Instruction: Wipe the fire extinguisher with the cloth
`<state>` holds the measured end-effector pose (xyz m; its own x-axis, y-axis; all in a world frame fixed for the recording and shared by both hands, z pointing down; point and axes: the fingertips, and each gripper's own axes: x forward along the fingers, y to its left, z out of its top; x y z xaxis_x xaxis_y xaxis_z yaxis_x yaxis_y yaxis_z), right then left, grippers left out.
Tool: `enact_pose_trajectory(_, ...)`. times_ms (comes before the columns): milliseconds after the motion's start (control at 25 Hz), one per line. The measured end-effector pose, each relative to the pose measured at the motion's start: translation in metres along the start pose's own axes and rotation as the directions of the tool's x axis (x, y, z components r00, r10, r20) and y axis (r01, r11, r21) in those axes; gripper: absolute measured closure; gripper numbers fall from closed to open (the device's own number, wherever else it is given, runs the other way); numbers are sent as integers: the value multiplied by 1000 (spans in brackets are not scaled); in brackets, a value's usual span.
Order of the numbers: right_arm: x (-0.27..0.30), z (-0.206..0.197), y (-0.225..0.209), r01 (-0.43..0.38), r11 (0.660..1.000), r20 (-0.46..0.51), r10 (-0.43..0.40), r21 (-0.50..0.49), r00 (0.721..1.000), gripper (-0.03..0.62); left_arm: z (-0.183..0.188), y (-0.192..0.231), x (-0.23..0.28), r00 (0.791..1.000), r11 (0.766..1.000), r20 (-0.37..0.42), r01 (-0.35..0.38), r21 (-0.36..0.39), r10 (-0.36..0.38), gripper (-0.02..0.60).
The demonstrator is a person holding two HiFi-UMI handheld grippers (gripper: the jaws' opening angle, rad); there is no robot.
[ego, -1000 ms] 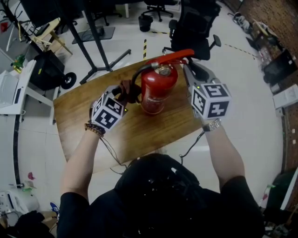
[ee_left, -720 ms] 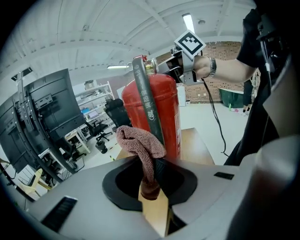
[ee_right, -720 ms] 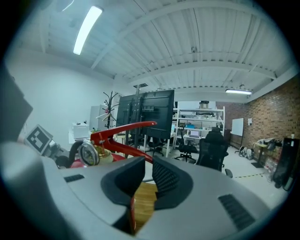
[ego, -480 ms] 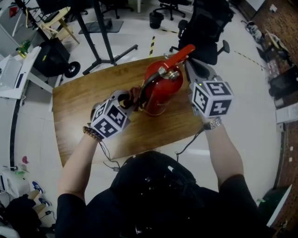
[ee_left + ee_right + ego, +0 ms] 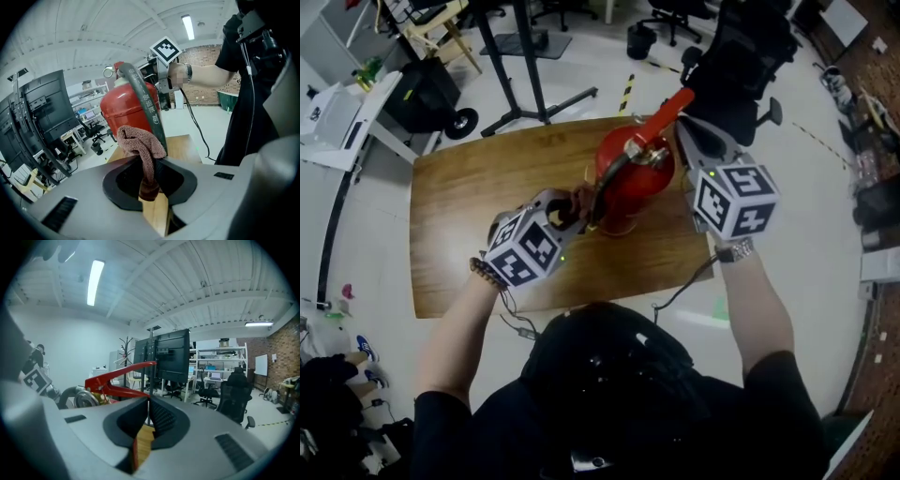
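Now left gripper (image 5: 151, 186), tilted down, clamps cloth (image 5: 139, 144) by fire extinguisher (image 5: 634, 184) (right gripper (image 5: 149, 414), near level, clamps handle (image 5: 125, 392)).

Both arms reach forward, left tongs (image 5: 150, 180) clamped tight, right tongs (image 5: 148, 401) pressed fully together.

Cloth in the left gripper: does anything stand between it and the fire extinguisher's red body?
Yes. The black hose runs down the fire extinguisher right behind the cloth that the left gripper holds; bare red shows left of it.
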<state>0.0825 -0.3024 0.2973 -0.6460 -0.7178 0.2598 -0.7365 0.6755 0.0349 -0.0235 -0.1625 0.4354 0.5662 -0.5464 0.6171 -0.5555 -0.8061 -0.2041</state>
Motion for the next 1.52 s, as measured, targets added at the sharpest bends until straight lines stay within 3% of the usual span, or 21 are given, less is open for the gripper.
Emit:
enact_pose_trajectory(520, 16, 9, -5, -130, 991, 19, 130, -20, 991, 566, 28, -23, 14, 1000, 1000, -3, -6, -10, 6, 520)
enact_pose_trajectory(880, 19, 8, -3, -163, 986, 24, 164, -29, 986, 568, 16, -19, 9, 999, 999, -33, -19, -31, 18, 520)
enact_pose_trajectory(1160, 15, 0, -5, -134, 990, 12, 134, -33, 991, 565, 12, 8, -12, 998, 996, -18, -65, -64, 64, 520)
enact_pose_trajectory(1320, 10, -5, -10, -87, 996, 3, 87, -19, 996, 565, 30, 28, -30, 996, 994, 45, -71, -77, 75, 520)
enact_pose_trajectory(1520, -2, -13, -15, -10, 1000, -13, 10, -3, 1000, 563, 60, 44, -53, 987, 996, 154, -29, -80, 41, 522)
